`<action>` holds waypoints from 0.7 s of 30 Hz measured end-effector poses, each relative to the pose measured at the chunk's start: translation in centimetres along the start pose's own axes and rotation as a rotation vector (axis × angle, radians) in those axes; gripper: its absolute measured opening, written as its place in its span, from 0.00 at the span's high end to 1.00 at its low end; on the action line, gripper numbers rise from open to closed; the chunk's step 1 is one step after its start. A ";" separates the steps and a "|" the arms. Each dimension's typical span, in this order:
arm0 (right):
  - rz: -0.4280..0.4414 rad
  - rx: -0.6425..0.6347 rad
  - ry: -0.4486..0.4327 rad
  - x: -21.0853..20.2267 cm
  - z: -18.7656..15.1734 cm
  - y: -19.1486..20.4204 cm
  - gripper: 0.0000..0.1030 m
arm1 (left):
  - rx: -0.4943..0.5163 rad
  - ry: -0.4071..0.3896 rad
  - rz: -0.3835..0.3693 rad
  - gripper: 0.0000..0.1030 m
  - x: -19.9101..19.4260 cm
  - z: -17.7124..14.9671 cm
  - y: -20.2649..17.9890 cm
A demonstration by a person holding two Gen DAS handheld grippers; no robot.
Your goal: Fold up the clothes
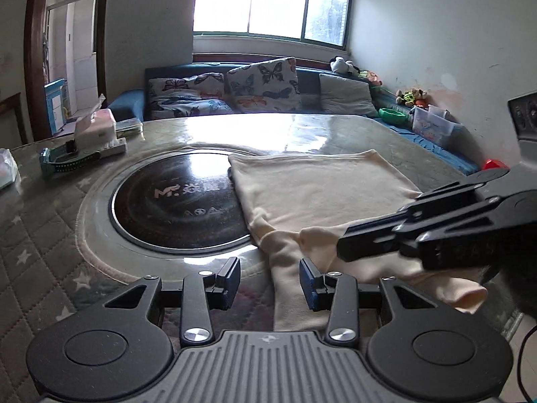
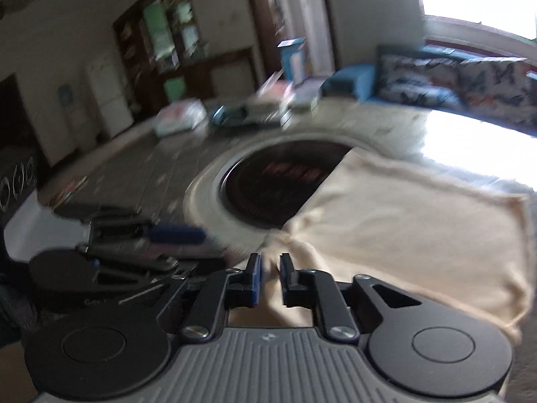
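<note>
- Cream knitted garment (image 1: 322,188) lies flat on the quilted grey worktop (image 1: 40,235), one edge overlapping the round black glass hotplate (image 1: 178,201).
- Left tool (image 1: 270,280): jaws partly apart, empty, a cream sleeve just beside the right pad.
- Right tool (image 2: 270,277): jaws narrow, pinching a fold of the garment's near sleeve end.
- Right wrist view is motion-blurred.

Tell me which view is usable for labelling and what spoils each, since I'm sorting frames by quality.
Left wrist view: sharp, with fisheye bending at the edges; the window is blown out and throws glare on the table. Right wrist view: smeared by motion blur, clutter unreadable, cream garment soft-edged, bright washout at upper right.
</note>
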State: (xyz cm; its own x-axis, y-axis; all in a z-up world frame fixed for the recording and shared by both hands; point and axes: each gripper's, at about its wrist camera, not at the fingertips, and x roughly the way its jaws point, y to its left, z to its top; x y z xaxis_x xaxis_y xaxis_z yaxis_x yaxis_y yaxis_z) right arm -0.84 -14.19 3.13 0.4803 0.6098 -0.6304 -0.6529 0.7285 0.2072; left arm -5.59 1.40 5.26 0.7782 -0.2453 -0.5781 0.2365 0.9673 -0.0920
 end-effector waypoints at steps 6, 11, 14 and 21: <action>-0.072 -0.002 -0.023 -3.7 -0.7 -1.4 0.81 | 0.042 -0.012 -0.062 0.61 0.6 0.4 -2.1; -0.217 -0.003 0.022 -6.5 -3.0 -4.1 0.77 | 0.073 0.024 -0.085 0.61 2.0 0.1 -3.4; -0.258 0.030 0.049 -7.5 -4.5 -5.4 0.72 | 0.079 0.058 -0.081 0.65 2.8 -0.4 -3.7; -0.282 0.102 0.060 -8.8 -7.9 -7.2 0.69 | 0.107 0.051 -0.048 0.95 2.8 -0.4 -4.2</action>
State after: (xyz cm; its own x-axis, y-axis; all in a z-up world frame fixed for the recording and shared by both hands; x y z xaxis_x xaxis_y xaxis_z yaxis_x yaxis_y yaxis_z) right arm -5.01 -27.29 1.29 0.5970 0.3620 -0.7159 -0.4354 0.8957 0.0898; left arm -4.61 -3.36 3.74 0.7347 -0.2849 -0.6156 0.3359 0.9413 -0.0347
